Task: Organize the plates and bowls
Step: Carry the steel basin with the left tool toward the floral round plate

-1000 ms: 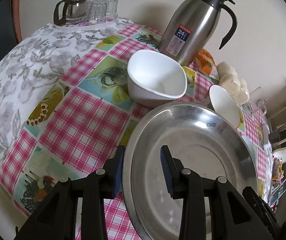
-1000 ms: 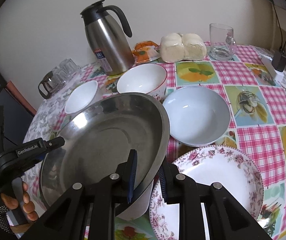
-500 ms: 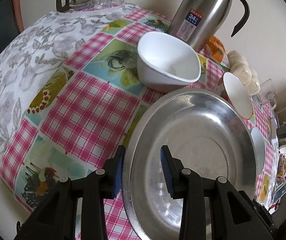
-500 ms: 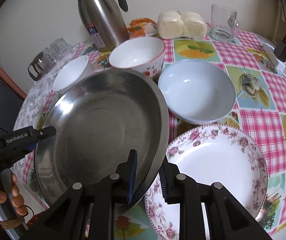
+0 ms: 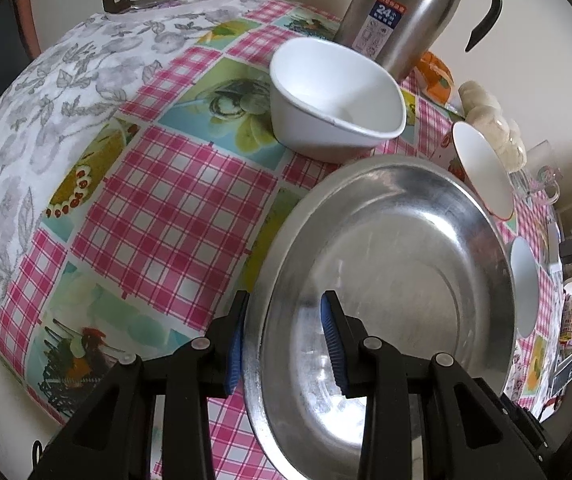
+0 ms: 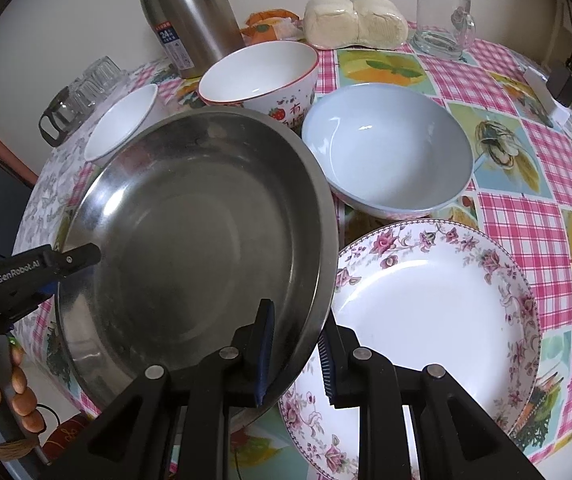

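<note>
Right wrist view: steel pan (image 6: 190, 240) now lower, overlapping floral plate (image 6: 437, 312) at 3 o'clock.
Jaws: right gripper (image 6: 295, 356) and left gripper (image 5: 284, 344) both clamp the pan's rim.
Surface: checked tablecloth (image 5: 158, 208).

The left gripper (image 5: 284, 336) clamped the near-left rim of the steel basin (image 5: 389, 280), one blue pad outside the wall, one inside. Beyond the basin stood a white bowl (image 5: 333, 100) on the checked tablecloth (image 5: 166, 208), with a steel thermos jug (image 5: 401, 12) behind it near the wall.
</note>
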A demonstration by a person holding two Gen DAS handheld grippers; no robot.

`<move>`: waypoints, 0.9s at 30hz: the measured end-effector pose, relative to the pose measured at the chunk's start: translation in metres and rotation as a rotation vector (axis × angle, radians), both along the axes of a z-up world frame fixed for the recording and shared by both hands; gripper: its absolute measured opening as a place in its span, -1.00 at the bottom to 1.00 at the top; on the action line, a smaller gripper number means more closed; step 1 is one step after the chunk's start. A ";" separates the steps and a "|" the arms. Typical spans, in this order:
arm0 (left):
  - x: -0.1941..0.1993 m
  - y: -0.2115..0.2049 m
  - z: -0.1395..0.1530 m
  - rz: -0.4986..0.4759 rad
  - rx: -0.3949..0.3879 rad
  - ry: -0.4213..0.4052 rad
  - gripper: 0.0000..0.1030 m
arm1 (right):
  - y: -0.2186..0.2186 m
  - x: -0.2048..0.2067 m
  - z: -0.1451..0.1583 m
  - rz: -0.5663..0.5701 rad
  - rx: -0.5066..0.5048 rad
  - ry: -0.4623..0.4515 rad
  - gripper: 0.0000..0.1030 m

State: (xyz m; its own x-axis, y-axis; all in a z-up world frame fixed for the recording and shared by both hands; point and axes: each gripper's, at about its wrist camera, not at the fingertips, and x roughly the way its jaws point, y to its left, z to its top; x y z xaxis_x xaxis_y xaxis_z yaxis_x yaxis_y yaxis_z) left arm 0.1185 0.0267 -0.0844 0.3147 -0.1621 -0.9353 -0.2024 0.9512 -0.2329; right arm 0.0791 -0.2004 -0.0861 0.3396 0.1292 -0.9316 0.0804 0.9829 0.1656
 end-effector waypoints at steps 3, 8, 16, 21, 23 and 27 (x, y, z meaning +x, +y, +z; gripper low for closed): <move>0.000 -0.001 -0.001 -0.005 0.005 0.001 -0.30 | -0.001 0.001 -0.001 -0.006 -0.014 0.011 -0.54; 0.001 -0.004 -0.001 -0.023 0.028 0.001 -0.30 | -0.009 0.001 0.000 -0.042 -0.017 0.011 -0.41; 0.004 -0.012 -0.003 -0.060 0.046 0.020 -0.30 | -0.012 -0.003 0.008 -0.060 -0.038 -0.003 -0.38; 0.003 -0.013 -0.003 -0.058 0.042 0.022 -0.30 | -0.008 -0.004 0.010 -0.047 -0.040 -0.005 -0.38; 0.002 -0.013 -0.001 -0.060 0.051 0.013 -0.28 | -0.005 -0.006 0.013 -0.035 -0.042 -0.012 -0.38; -0.001 -0.012 0.004 -0.063 0.061 0.006 -0.27 | 0.000 -0.007 0.016 -0.017 -0.045 -0.016 -0.34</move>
State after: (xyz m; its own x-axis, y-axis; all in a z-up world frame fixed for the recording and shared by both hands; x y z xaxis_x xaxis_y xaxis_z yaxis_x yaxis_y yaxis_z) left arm 0.1177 0.0150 -0.0806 0.2999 -0.1240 -0.9459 -0.1432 0.9744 -0.1731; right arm 0.0722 -0.2004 -0.0701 0.3567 0.0811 -0.9307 0.0951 0.9879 0.1225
